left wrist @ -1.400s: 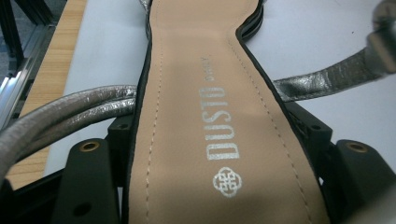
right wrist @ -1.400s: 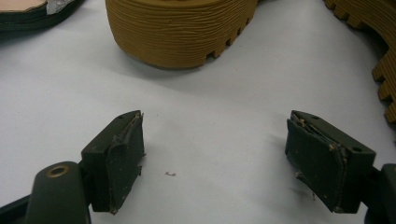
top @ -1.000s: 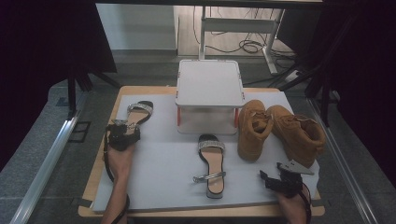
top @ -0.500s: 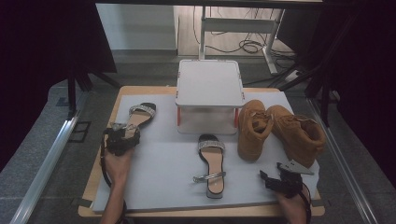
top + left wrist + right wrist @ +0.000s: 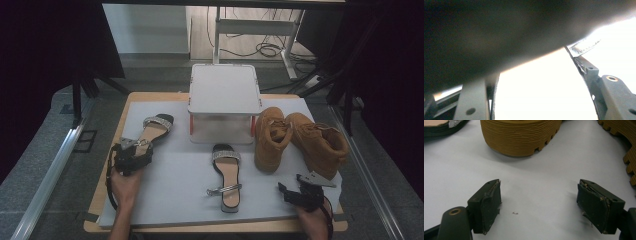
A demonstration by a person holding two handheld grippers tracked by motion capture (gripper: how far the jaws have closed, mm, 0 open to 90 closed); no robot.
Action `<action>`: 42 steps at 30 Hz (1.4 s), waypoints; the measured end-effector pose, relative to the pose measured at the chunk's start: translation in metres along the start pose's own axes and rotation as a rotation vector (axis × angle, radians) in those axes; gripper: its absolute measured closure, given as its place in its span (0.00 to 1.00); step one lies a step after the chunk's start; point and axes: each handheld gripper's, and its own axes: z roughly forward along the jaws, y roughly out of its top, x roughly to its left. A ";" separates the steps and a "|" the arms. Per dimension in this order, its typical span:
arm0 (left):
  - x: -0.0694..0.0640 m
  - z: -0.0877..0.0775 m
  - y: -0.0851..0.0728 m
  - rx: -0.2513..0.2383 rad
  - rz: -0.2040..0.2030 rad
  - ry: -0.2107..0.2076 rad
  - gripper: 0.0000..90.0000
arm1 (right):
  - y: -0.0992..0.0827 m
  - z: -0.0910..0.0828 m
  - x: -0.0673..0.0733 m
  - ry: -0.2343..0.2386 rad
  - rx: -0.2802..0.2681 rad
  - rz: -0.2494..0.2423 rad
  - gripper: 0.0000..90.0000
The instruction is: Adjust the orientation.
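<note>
From the high view, the work looks barely begun. The left gripper (image 5: 131, 159) sits at the heel end of a tan flat sandal with a glittery silver strap (image 5: 153, 129), to the left of the white lidded plastic box (image 5: 224, 90) that stands at the back of the white mat (image 5: 175, 195). From up here I cannot tell whether it grips the heel or only covers it. A second matching sandal (image 5: 226, 172) lies in front of the box, untouched. Two tan suede ankle boots sit right of the box: the nearer boot (image 5: 270, 137) upright just beside it, the farther boot (image 5: 320, 142) tipped on its side. The right gripper (image 5: 300, 194) rests on the mat, right of and in front of the box, near the boots. My guess is that the shoes are to be paired or put away; none has visibly been stowed.

Count: two sandals, two boots, one box, two grippers.

In the left gripper view the jaws stand apart, with a dark blurred shape overhead and a silvery strap edge (image 5: 584, 46) by one jaw.

In the right gripper view the jaws stand wide apart and empty above the mat, facing a boot's ribbed sole (image 5: 520, 136).
</note>
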 end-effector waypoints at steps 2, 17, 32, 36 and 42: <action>-0.001 -0.001 -0.001 -0.001 0.002 -0.002 0.42 | 0.000 0.000 0.000 0.000 0.000 0.001 0.23; -0.023 -0.030 -0.014 -0.029 0.029 -0.066 0.42 | 0.000 0.000 0.000 0.000 0.000 0.001 0.23; -0.053 -0.039 -0.020 -0.047 0.062 -0.143 0.42 | 0.000 0.000 0.000 0.000 0.000 0.001 0.23; -0.062 -0.039 -0.018 -0.058 0.071 -0.162 0.42 | 0.000 0.000 0.000 0.000 0.000 0.001 0.23; -0.075 -0.037 -0.017 -0.067 0.087 -0.188 0.42 | 0.000 0.000 0.000 0.000 0.000 0.001 0.23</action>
